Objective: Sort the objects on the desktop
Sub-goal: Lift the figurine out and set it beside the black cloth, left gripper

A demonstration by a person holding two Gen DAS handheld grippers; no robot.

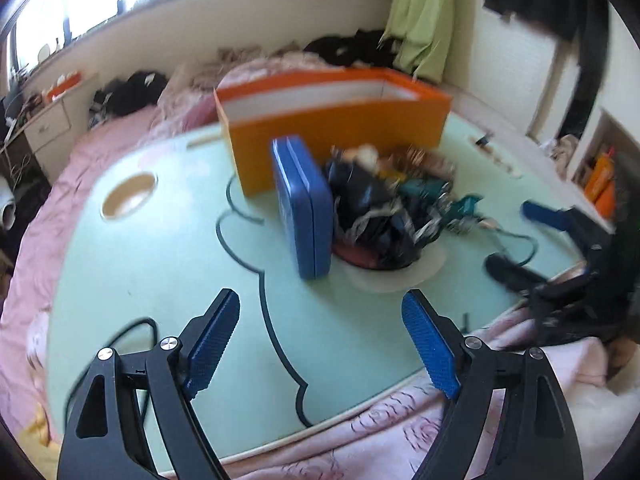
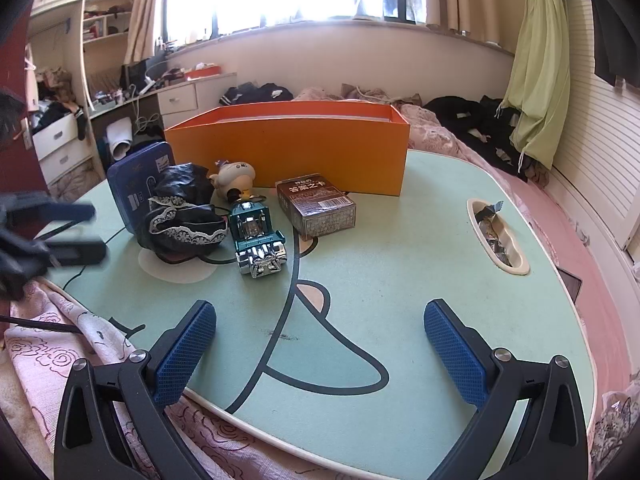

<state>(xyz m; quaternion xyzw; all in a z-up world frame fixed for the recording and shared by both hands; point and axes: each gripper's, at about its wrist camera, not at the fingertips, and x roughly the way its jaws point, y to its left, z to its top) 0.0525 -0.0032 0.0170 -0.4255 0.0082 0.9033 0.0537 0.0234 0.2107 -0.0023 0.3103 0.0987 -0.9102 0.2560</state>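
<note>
Standing on edge near the middle of the pale green desk (image 2: 400, 264), the blue tin (image 1: 306, 208) leans against a heap of black lace-trimmed fabric (image 2: 184, 216), just in front of the orange box (image 2: 296, 140).

We note the left tool (image 1: 320, 312) on the near side of the tin, fingers spread wide, nothing between its blue pads (image 1: 212, 344); the tin sits ahead of the gap and apart from it. The left wrist view is smeared with blur.

From the right wrist view, beside the fabric: a small white plush figure (image 2: 236, 174), a teal and chrome toy truck (image 2: 256, 240) and a brown card box (image 2: 320, 208) lying flat, its far end close to the orange box's front wall. The truck lies between fabric and card box.

The right tool (image 2: 320, 320) hangs over the desk's near edge, also wide open and empty, well short of the cluster.

An oval recess (image 2: 500, 236) at the desk's right side holds crumpled wrappers. The desk rests on a bed with pink rose-print bedding (image 2: 80, 360).
</note>
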